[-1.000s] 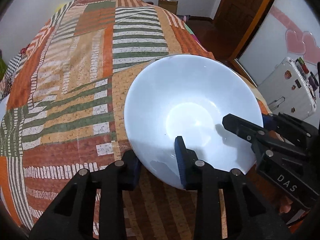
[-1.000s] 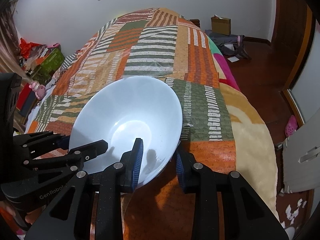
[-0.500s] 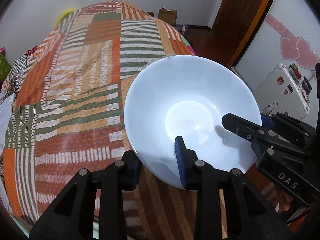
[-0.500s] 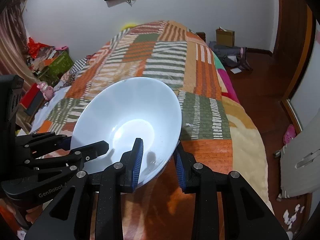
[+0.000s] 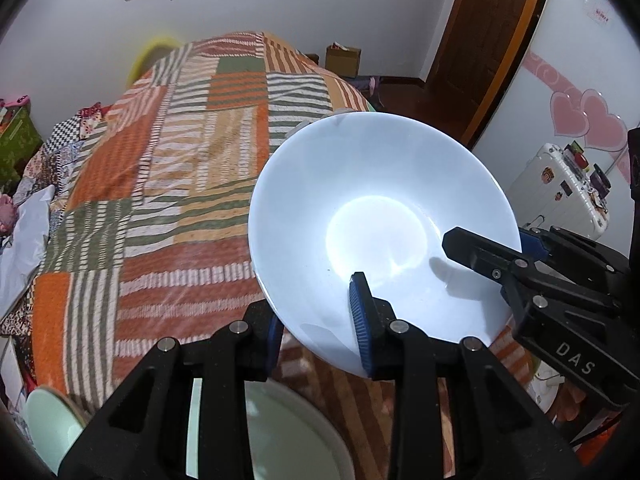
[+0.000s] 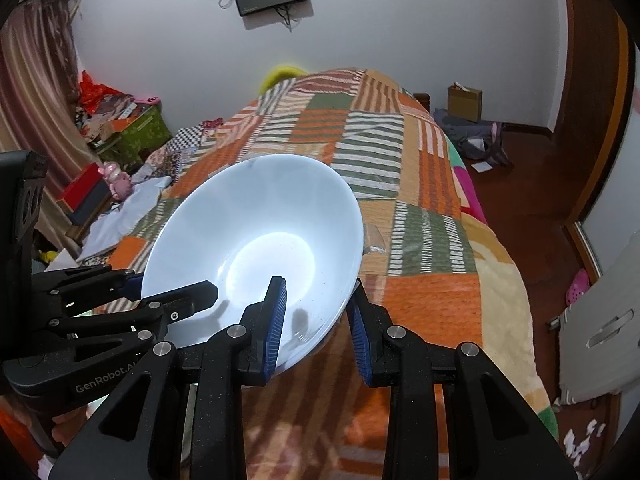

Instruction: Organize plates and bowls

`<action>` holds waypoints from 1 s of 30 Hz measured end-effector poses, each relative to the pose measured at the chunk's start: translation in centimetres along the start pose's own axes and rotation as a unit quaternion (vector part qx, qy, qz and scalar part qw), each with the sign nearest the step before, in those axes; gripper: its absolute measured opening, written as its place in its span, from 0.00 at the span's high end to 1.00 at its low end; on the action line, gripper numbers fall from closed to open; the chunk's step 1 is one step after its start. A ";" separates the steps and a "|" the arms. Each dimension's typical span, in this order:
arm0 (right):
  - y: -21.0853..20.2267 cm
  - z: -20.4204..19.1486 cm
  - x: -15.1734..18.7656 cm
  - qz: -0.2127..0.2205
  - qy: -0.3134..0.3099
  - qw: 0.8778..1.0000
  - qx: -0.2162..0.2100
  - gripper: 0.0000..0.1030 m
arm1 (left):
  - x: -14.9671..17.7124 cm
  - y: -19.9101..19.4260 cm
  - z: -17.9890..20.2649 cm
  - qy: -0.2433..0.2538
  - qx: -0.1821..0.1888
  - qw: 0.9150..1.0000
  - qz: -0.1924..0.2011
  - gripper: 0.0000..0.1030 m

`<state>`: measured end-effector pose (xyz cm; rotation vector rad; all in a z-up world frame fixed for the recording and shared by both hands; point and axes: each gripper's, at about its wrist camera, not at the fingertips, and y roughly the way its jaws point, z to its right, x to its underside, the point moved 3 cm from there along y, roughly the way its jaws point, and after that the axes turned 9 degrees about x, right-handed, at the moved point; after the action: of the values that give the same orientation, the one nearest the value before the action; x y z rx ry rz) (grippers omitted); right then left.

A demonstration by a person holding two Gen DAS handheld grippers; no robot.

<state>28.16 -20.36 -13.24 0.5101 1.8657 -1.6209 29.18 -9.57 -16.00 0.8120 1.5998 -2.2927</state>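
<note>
A large white bowl (image 5: 380,216) hangs above the patchwork bed, held by both grippers. My left gripper (image 5: 316,320) is shut on the bowl's near rim, one pad inside and one outside. My right gripper (image 6: 316,320) is shut on the bowl (image 6: 256,236) at its near right rim in the same way. Each gripper shows in the other's view: the right one (image 5: 520,252) at the bowl's right side, the left one (image 6: 132,288) at its left side. Below my left gripper lies a pale green plate or bowl (image 5: 288,436), with another pale green dish (image 5: 52,424) at the lower left.
The bed's striped orange and green quilt (image 5: 180,184) fills the middle. A white suitcase (image 5: 560,188) stands to the right. Boxes and clutter (image 6: 120,128) line the left wall. A cardboard box (image 6: 464,102) and the wooden door (image 5: 488,40) are at the far end.
Both grippers have lifted the bowl and tilted up, so more of the wall and room shows. Pale green dishes have come into view under my left gripper.
</note>
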 end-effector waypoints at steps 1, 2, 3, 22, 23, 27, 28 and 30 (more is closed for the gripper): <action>-0.2 -0.4 0.0 0.002 -0.002 1.000 -0.002 0.73 | 0.3 -0.6 -0.1 -0.002 0.000 1.000 0.003 0.70; -0.4 -0.7 0.1 0.003 -0.004 1.000 -0.003 0.73 | 0.5 -1.1 -0.2 -0.004 -0.001 1.000 0.006 0.70; -0.6 -1.1 0.2 0.005 -0.006 1.000 -0.005 0.73 | 0.8 -1.6 -0.4 -0.006 -0.002 1.000 0.008 0.70; -2.2 -9.4 1.9 0.015 -0.050 0.997 -0.048 0.73 | 6.4 -9.8 -5.4 -0.054 -0.033 0.997 0.046 0.70; -2.2 -9.9 2.1 0.014 -0.052 0.997 -0.051 0.73 | 6.8 -10.1 -5.9 -0.058 -0.035 0.997 0.046 0.70; -1.9 -11.9 2.7 0.008 -0.062 0.996 -0.064 0.73 | 8.3 -11.3 -7.5 -0.072 -0.045 0.995 0.048 0.70; -1.8 -12.4 2.9 0.006 -0.065 0.996 -0.066 0.73 | 8.7 -11.6 -8.0 -0.076 -0.048 0.995 0.049 0.70; -1.6 -13.5 3.3 0.002 -0.070 0.995 -0.072 0.73 | 9.4 -12.0 -8.8 -0.083 -0.052 0.994 0.049 0.70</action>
<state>22.09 -7.79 -13.29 0.3300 1.8569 -1.4669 18.36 4.20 -13.99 0.6429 1.5567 -2.1293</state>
